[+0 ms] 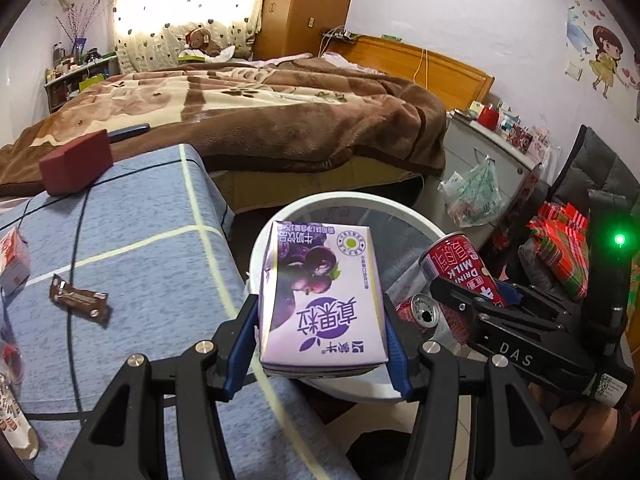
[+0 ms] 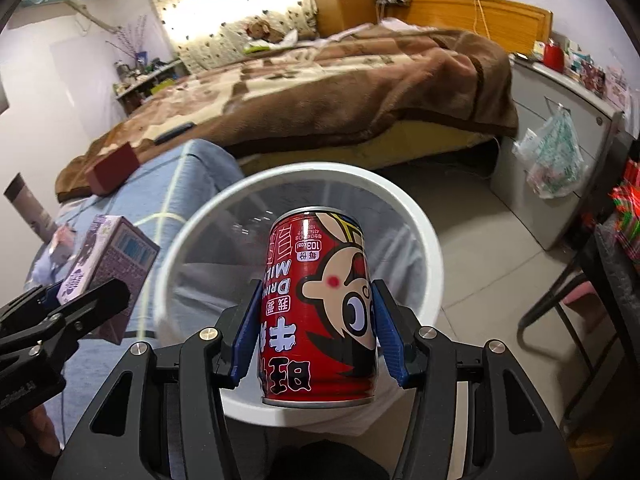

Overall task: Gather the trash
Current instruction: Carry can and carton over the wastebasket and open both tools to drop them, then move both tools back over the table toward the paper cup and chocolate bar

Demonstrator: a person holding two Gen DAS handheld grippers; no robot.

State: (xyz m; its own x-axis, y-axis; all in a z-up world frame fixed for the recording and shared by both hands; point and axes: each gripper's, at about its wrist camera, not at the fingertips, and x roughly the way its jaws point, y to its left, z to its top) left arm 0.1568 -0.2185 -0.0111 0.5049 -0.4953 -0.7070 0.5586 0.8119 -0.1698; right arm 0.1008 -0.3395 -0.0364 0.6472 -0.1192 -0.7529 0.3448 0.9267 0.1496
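My left gripper [image 1: 320, 312] is shut on a purple milk carton [image 1: 320, 296], held over the near rim of a white round trash bin [image 1: 340, 200]. The same carton [image 2: 104, 264] shows at the left of the right wrist view. My right gripper [image 2: 314, 312] is shut on a red milk-drink can [image 2: 320, 312], which hangs above the bin [image 2: 420, 232]. That can [image 1: 460, 268] and the right gripper [image 1: 472, 292] appear at the right of the left wrist view. Another red can [image 1: 420, 312] lies inside the bin.
A blue-grey cloth surface [image 1: 132, 248] left of the bin carries a brown wrapper [image 1: 80, 300], a dark red box [image 1: 76, 168], a black cable and a small carton [image 1: 14, 260]. A bed with a brown blanket [image 1: 260, 112] lies behind. A plastic bag [image 2: 552, 156] hangs on a grey cabinet at right.
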